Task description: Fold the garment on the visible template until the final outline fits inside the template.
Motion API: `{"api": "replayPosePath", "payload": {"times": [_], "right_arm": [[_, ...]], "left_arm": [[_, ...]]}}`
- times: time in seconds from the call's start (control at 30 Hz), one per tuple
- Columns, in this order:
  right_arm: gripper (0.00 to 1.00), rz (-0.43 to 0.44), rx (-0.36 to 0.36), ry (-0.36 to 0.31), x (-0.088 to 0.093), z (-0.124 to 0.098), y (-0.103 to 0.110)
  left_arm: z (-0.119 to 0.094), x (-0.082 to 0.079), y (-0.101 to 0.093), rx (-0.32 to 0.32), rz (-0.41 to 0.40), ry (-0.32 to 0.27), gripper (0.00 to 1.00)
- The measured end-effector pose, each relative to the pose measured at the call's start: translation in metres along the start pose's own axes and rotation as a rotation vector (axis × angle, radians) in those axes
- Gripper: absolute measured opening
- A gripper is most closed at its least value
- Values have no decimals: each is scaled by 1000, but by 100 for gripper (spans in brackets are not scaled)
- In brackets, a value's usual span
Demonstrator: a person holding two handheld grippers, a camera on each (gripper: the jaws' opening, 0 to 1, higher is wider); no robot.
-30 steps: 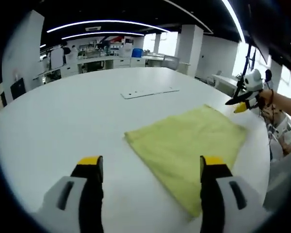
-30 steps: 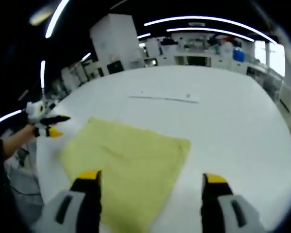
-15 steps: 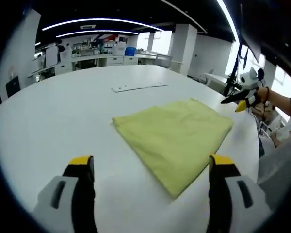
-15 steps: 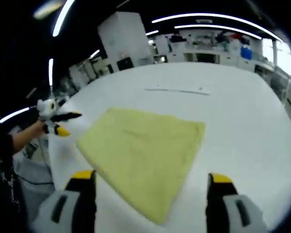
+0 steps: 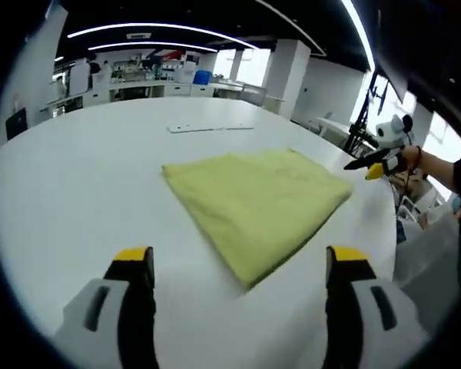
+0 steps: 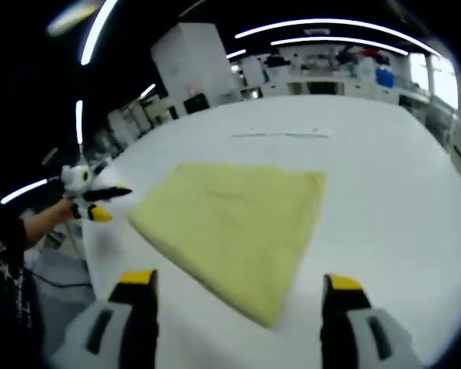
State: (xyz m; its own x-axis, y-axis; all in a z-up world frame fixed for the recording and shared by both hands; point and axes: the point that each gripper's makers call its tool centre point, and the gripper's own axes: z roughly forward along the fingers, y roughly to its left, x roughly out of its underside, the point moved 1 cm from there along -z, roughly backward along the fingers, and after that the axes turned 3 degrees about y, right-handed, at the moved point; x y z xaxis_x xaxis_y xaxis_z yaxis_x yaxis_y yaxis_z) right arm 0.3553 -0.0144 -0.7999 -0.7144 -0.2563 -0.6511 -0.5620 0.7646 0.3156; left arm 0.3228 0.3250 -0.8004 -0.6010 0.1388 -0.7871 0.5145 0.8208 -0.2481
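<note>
Tongs on both sides have drawn back from the yellow cloth (image 5: 257, 201) since a second ago, so bare white counter (image 5: 69, 192) now lies between it and them; left tongs (image 5: 240, 265) stand apart and empty, right tongs (image 6: 239, 288) likewise; the cloth lies folded flat near the counter's middle, wide room all round; the flat white template (image 5: 210, 127) lies beyond it; no writing is readable.
</note>
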Motion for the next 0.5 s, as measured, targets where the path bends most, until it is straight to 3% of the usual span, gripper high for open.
{"api": "replayPosePath", "payload": {"times": [0.3, 0.5], "right_arm": [[65, 29, 13, 4, 22, 1, 1], [49, 24, 38, 1, 29, 4, -7]], "left_arm": [[3, 16, -1, 14, -60, 9, 63], [5, 17, -2, 15, -102, -11, 43]]}}
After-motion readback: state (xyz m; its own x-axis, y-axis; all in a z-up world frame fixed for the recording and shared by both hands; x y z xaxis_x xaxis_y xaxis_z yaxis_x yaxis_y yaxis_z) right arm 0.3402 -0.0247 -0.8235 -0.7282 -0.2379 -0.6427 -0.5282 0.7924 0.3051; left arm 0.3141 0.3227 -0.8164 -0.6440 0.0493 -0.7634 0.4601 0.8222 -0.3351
